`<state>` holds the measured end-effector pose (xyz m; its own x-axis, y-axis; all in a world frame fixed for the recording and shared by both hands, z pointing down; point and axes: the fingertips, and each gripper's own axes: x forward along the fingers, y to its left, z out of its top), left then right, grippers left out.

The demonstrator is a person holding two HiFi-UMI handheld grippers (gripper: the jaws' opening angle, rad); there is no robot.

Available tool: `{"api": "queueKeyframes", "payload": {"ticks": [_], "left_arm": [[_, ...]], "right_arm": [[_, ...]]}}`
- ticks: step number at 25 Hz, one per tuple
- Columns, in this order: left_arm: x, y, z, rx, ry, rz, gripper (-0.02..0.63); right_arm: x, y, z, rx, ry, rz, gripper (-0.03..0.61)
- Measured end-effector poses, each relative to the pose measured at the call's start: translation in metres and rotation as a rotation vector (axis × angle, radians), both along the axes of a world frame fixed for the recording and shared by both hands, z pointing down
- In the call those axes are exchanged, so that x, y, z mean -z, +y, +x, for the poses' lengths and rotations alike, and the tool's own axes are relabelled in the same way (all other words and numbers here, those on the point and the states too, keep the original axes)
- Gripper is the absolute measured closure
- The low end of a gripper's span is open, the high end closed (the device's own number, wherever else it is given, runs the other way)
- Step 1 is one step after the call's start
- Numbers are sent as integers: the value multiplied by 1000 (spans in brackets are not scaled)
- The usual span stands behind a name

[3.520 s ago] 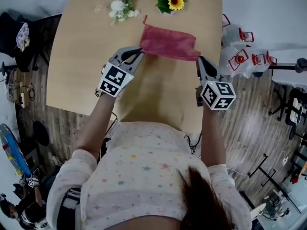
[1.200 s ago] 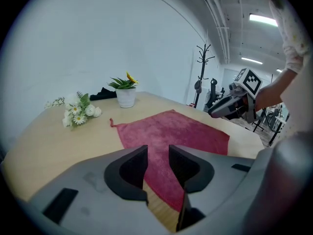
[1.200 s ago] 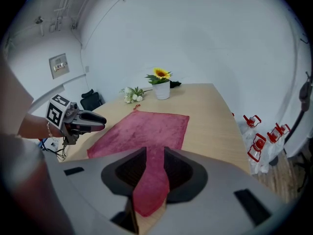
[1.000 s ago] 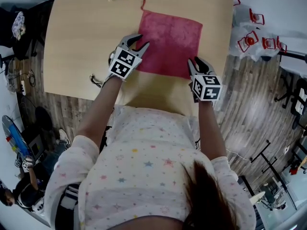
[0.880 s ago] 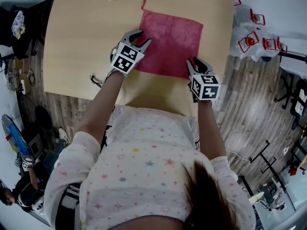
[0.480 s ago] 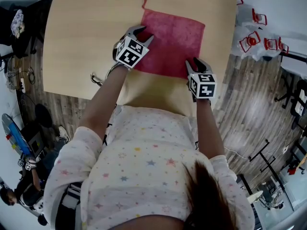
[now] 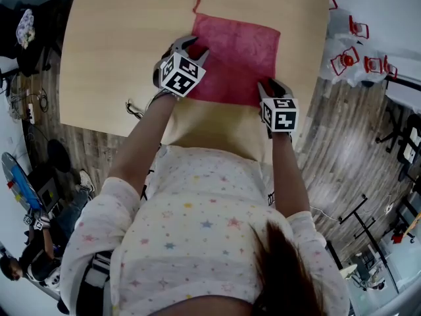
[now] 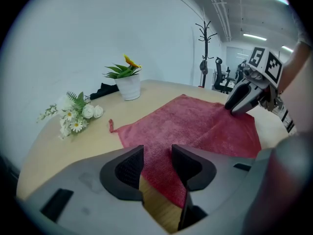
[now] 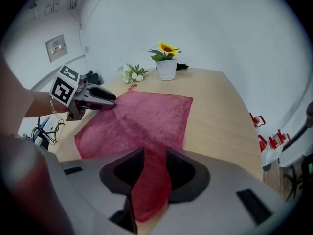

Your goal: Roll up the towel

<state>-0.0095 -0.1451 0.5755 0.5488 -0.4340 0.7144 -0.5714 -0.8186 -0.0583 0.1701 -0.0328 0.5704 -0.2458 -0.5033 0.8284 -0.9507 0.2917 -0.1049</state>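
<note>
Sitting beyond towel (image 7: 237,54): flowerpot (image 8: 130,87), white flowers (image 8: 73,115)

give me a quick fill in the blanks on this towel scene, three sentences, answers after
1. The towel spread flat on the table is ___ in colour.
2. The right tool is closed on a near corner of the ___.
3. The sunflower stands in a ___ pot.

Missing words: red; towel; white
</note>
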Motion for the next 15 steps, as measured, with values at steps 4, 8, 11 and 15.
{"api": "queueKeyframes", "payload": {"ticks": [4, 8, 11, 15], "left_arm": [[0, 2, -10, 70, 14, -13, 457], [1, 7, -17, 120, 2, -17, 457], [1, 15, -27, 170, 1, -25, 457], [2, 29, -37, 224, -10, -28, 456]], "right_arm": [[0, -16, -2, 32, 15, 3, 434], [0, -31, -2, 64, 25, 10, 434], [-1, -43, -6, 96, 38, 19, 434], [0, -57, -12, 148, 69, 37, 433]]}}
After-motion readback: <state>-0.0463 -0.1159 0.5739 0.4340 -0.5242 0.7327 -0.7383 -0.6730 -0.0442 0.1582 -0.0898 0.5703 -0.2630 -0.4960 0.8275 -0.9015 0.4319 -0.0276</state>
